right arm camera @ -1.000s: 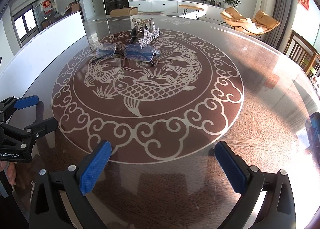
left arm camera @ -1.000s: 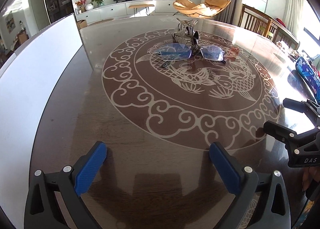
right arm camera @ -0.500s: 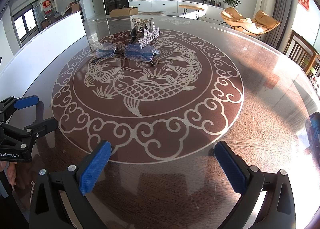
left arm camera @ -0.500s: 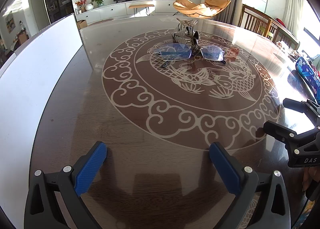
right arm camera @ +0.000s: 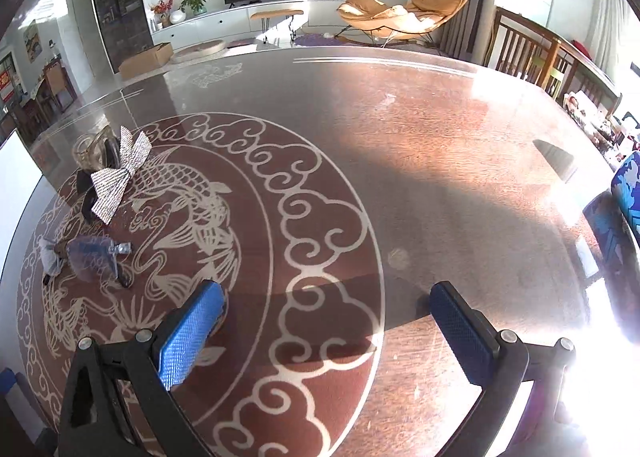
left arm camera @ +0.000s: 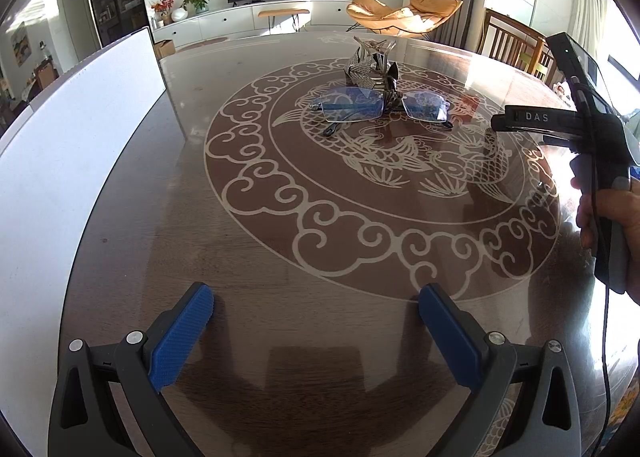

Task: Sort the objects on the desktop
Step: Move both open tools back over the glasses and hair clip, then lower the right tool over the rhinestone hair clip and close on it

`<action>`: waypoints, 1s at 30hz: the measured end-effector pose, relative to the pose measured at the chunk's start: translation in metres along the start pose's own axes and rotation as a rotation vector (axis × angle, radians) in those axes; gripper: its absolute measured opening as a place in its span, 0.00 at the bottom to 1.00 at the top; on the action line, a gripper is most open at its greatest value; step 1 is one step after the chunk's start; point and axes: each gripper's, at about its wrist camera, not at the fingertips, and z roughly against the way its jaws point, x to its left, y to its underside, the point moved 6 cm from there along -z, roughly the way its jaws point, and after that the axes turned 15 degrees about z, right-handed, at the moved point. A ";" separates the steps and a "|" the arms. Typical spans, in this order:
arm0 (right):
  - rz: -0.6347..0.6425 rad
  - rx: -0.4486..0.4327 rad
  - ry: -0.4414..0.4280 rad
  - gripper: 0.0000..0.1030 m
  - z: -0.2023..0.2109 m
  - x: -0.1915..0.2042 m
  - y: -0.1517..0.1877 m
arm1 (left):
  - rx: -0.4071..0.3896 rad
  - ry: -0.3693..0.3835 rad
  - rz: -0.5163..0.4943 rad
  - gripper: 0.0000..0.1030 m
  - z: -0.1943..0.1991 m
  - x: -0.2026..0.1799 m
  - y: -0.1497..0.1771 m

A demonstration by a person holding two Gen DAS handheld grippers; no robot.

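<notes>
The glasses [left arm camera: 380,107] lie on the fish medallion in the middle of the table [left arm camera: 280,297], touching a patterned bow clip [left arm camera: 366,69] behind them. The left gripper [left arm camera: 316,313] hangs near the table's edge, fingers wide and empty; the right gripper [right arm camera: 328,309], equally wide and empty, is just right of the glasses

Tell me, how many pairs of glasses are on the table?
1. The glasses lie near the middle of the table, on the fish pattern, just in front of the sparkly bow. Something smaller could be hidden behind the bow.
</notes>
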 end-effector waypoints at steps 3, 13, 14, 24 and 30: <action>0.006 -0.007 0.000 1.00 -0.010 0.006 -0.019 | -0.001 -0.001 0.002 1.00 0.000 0.000 -0.001; 0.421 -0.090 -0.286 1.00 0.000 0.131 -0.039 | -0.001 -0.003 0.005 1.00 0.000 -0.001 -0.002; 0.476 -0.101 -0.325 1.00 0.005 0.147 -0.033 | -0.001 -0.003 0.005 1.00 0.000 -0.001 -0.002; 0.494 -0.103 -0.342 1.00 0.019 0.157 -0.002 | -0.002 -0.005 0.005 1.00 0.000 0.000 -0.002; 0.448 -0.094 -0.309 1.00 0.005 0.149 -0.023 | -0.002 -0.004 0.005 1.00 0.000 0.000 -0.002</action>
